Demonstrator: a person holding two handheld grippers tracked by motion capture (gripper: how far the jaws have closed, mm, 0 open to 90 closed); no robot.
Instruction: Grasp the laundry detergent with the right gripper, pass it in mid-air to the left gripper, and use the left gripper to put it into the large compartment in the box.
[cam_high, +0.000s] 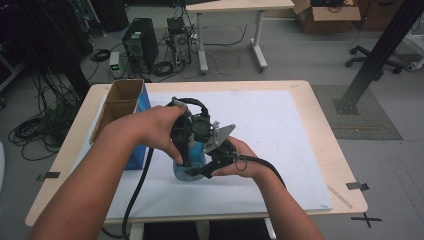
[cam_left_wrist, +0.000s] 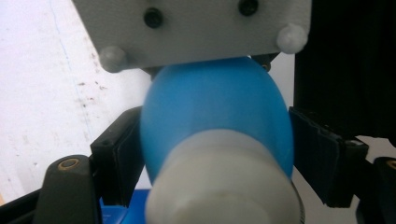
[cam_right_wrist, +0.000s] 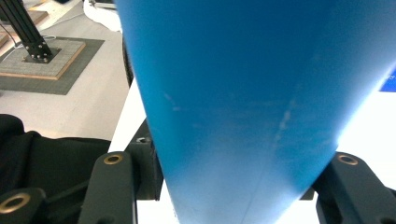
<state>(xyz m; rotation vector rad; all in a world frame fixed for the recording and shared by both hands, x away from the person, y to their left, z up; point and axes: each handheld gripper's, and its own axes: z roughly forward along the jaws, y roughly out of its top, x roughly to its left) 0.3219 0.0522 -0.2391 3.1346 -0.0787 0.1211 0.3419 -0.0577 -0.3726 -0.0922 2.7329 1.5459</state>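
Observation:
A blue bottle (cam_high: 196, 151) stands on the white mat (cam_high: 272, 130) near the table's front middle, with both hands around it. My left gripper (cam_high: 184, 159) comes down from above; in the left gripper view its black pads (cam_left_wrist: 119, 156) press both sides of the rounded blue body (cam_left_wrist: 215, 105), just behind the white cap (cam_left_wrist: 219, 186). My right gripper (cam_high: 201, 172) reaches in low from the right. In the right gripper view the blue bottle wall (cam_right_wrist: 243, 93) sits tight between the jaws of my right gripper (cam_right_wrist: 233, 182).
An open cardboard box (cam_high: 122, 102) with a blue side stands at the table's left, close to the left forearm. The right gripper's pale plate (cam_left_wrist: 187, 28) hangs just above the bottle. A black post (cam_high: 372, 60), another table and cables stand beyond the far edge.

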